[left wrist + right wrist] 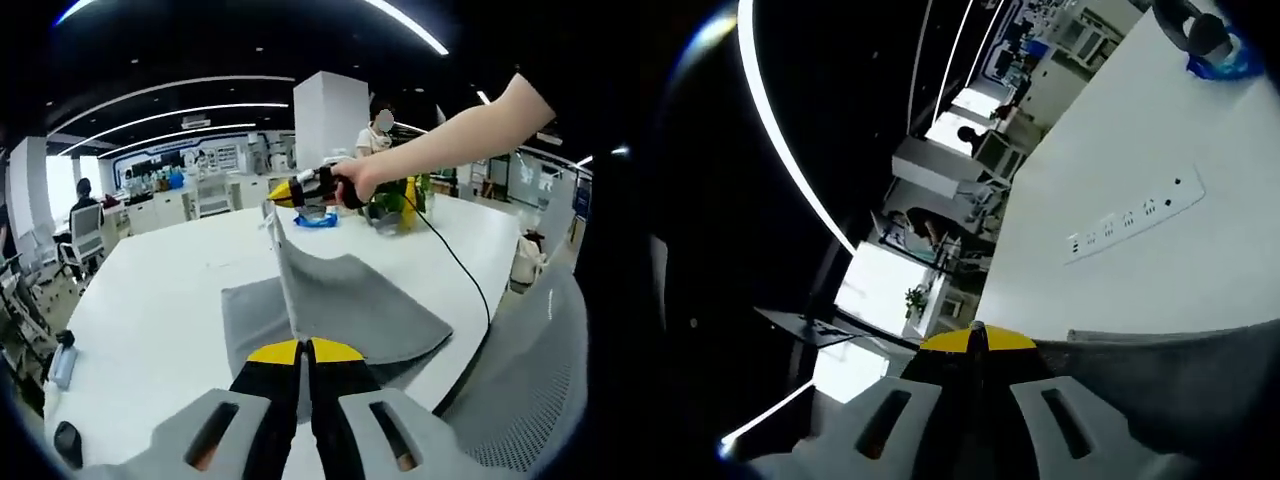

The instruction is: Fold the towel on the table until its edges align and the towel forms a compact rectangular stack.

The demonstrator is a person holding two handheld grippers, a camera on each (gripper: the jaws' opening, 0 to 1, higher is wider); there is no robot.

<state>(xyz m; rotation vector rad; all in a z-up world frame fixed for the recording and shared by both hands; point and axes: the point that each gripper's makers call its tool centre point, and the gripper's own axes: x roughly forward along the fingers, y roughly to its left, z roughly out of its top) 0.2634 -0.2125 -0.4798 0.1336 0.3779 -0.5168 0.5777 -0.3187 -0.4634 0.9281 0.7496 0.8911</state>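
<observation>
No legible text, labels, brands or numbers in either view. Far wall signage in the left gripper view too blurred to read. Power strip (1133, 219) on worktop (1200, 130): markings too small.

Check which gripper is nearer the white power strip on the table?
Right. The right gripper holds the grey towel corner raised, with the power strip just ahead on the table. The left gripper sits back at the towel's near edge.
</observation>
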